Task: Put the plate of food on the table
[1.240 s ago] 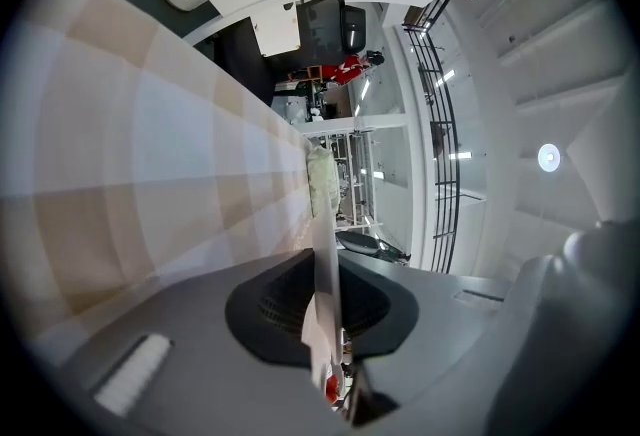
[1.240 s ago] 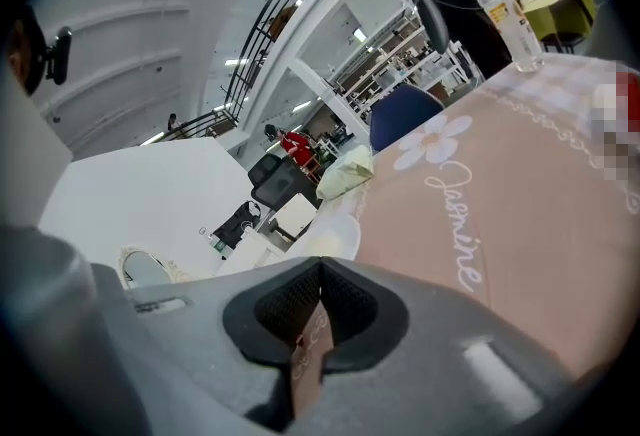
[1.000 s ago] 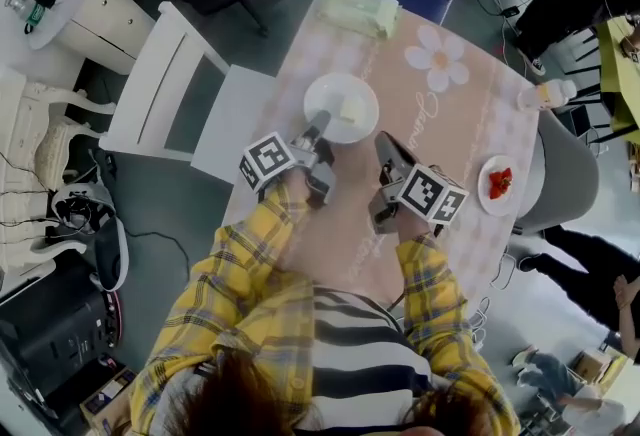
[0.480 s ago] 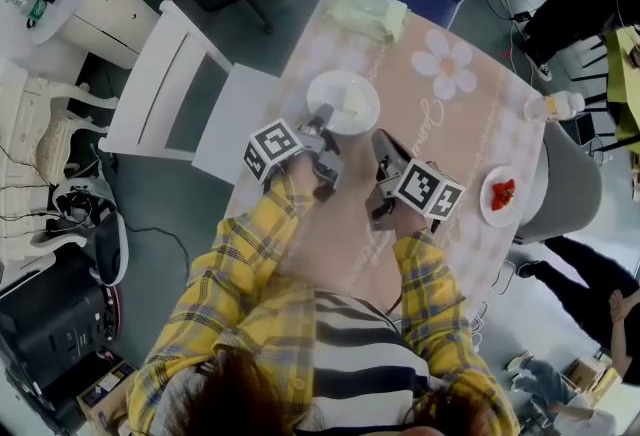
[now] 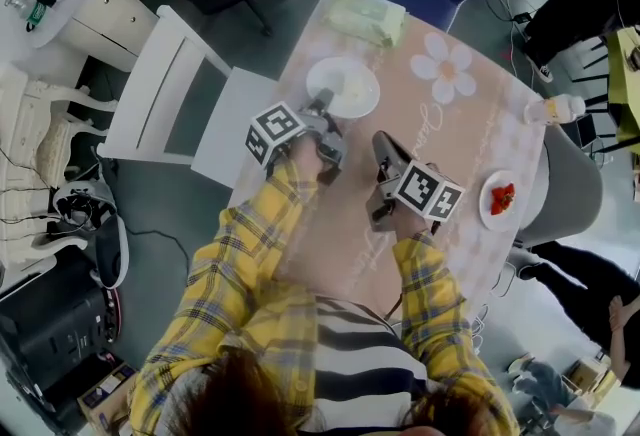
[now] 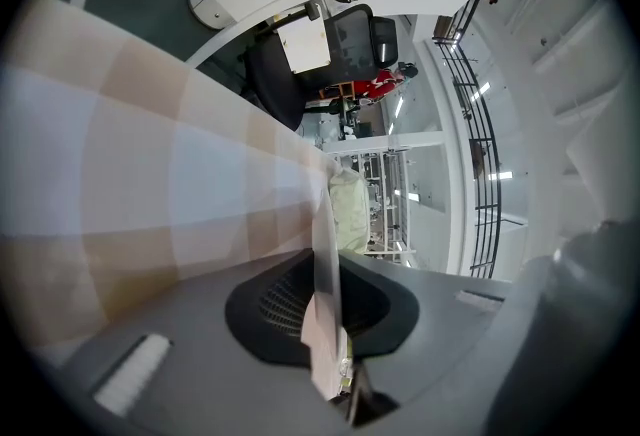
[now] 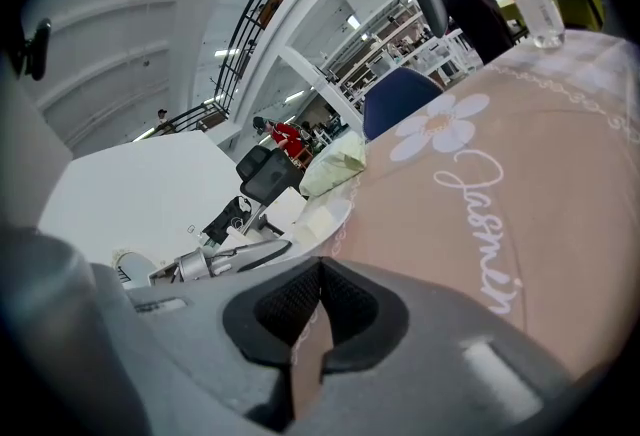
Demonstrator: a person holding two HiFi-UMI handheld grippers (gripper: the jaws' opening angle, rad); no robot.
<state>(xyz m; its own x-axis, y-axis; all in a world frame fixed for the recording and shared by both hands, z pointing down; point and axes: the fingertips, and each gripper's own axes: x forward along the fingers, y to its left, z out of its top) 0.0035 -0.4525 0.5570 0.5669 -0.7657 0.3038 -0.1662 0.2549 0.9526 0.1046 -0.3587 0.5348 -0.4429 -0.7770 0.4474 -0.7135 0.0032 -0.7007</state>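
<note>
The left claw (image 5: 322, 106) is clenched on the near rim of the plate of food (image 5: 368, 96) — an edge grip that keeps it level, low over the tabletop (image 5: 440, 139) or already resting there. The right claw (image 5: 384, 144) is closed on nothing, parked alongside — apparently unneeded.

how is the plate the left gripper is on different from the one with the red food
The plate with pale food looks bigger than the plate with red food. The first holds pale yellowish pieces, the second bright red ones. The left gripper is clamped on the first one's rim, near the left edge of the table. The second sits untouched by the right edge. Both are round and white.
</note>
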